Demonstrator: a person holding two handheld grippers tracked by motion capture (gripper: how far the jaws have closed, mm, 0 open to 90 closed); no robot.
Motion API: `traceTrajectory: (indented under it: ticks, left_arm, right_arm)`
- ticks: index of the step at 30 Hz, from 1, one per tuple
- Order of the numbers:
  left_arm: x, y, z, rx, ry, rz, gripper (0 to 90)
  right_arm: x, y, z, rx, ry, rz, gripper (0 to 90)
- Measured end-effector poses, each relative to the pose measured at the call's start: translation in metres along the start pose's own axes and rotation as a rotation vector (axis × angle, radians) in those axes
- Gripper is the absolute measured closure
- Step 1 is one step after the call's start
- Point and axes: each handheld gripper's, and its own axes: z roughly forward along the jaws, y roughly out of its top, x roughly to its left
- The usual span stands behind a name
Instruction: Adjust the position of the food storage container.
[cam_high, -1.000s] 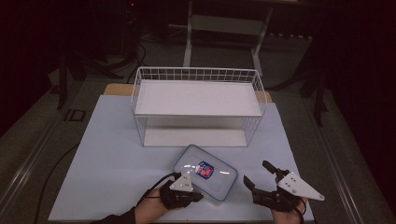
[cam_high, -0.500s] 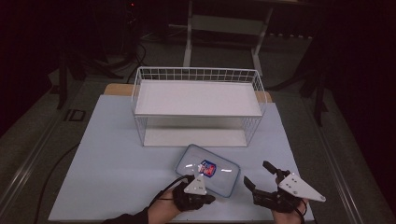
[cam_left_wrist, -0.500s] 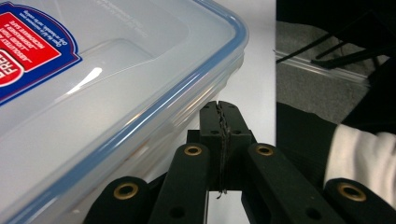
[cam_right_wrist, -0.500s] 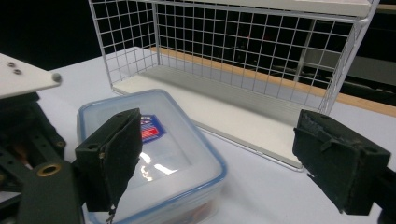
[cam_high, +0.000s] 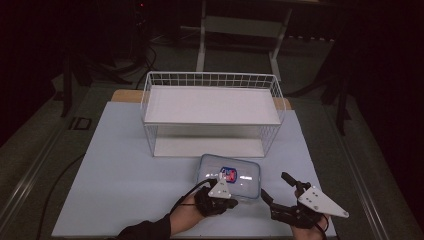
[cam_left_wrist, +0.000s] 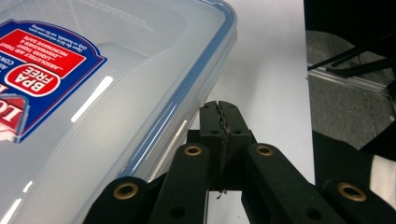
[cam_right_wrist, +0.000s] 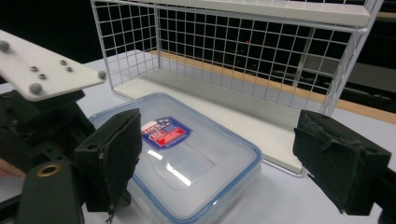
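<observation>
Left gripper (cam_high: 218, 196) moved right beside container (cam_high: 231, 174), jaws pressed together empty, label (cam_left_wrist: 35, 79) "BPA FREE", right gripper (cam_high: 278, 187) gaping.

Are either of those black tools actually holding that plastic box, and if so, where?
Neither holds it. The left tool is shut on nothing, its closed jaws right beside the edge of the plastic box. The right tool is wide open, with nothing between its jaws.

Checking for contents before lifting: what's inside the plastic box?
Through the clear lid of the plastic box nothing shows inside; the label hides what lies beneath it.
</observation>
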Motion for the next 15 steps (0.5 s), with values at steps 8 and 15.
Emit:
traceTrajectory:
  ticks: [8,15]
  left_arm:
    - [0.003,0.007,0.008,-0.010,0.016,-0.004,88.6]
    - [0.006,0.012,0.013,-0.017,0.034,-0.029,88.7]
  right_arm:
    - [0.003,0.000,0.000,-0.030,0.004,-0.052,14.3]
    - [0.004,-0.001,0.004,0.012,0.036,-0.035,15.9]
